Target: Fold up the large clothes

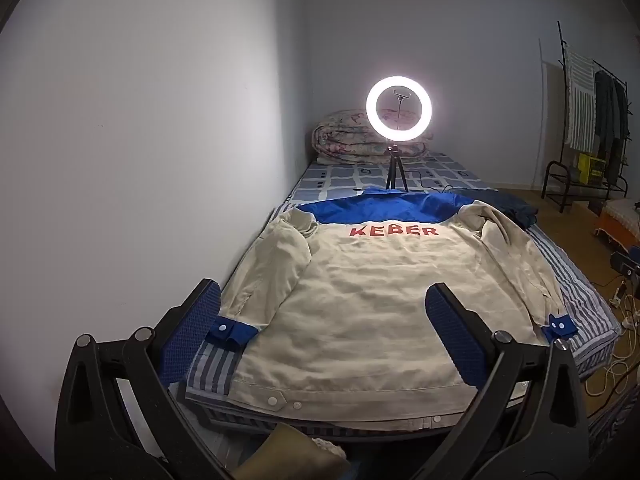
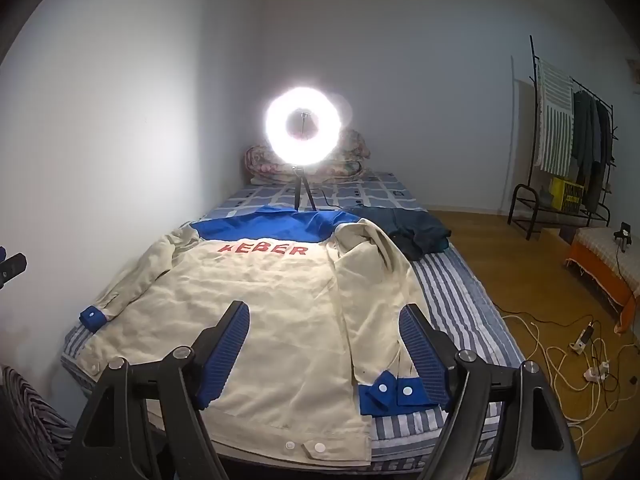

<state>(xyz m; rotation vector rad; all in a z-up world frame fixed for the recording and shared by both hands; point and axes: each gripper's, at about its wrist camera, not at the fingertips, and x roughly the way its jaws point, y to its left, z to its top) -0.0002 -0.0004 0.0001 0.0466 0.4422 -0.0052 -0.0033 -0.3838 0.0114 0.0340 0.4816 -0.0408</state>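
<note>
Beige cotton work jacket with blue yoke and red KEBER lettering (image 1: 360, 300) lies back-up, flat at the bed's (image 2: 460, 312) near end; left tool (image 1: 320, 332) and right tool (image 2: 324, 344) hover apart, empty; best pinch each blue cuff, fold sleeves inward smoothly.

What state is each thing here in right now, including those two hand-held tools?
Jacket: spread flat on the bed, back up, unfolded.
Ring light: switched on.
Quilt: rolled up at the bed's far end.
Dark garment: lying crumpled beside the jacket.
Left tool: open, empty.
Right tool: open, empty.
</note>
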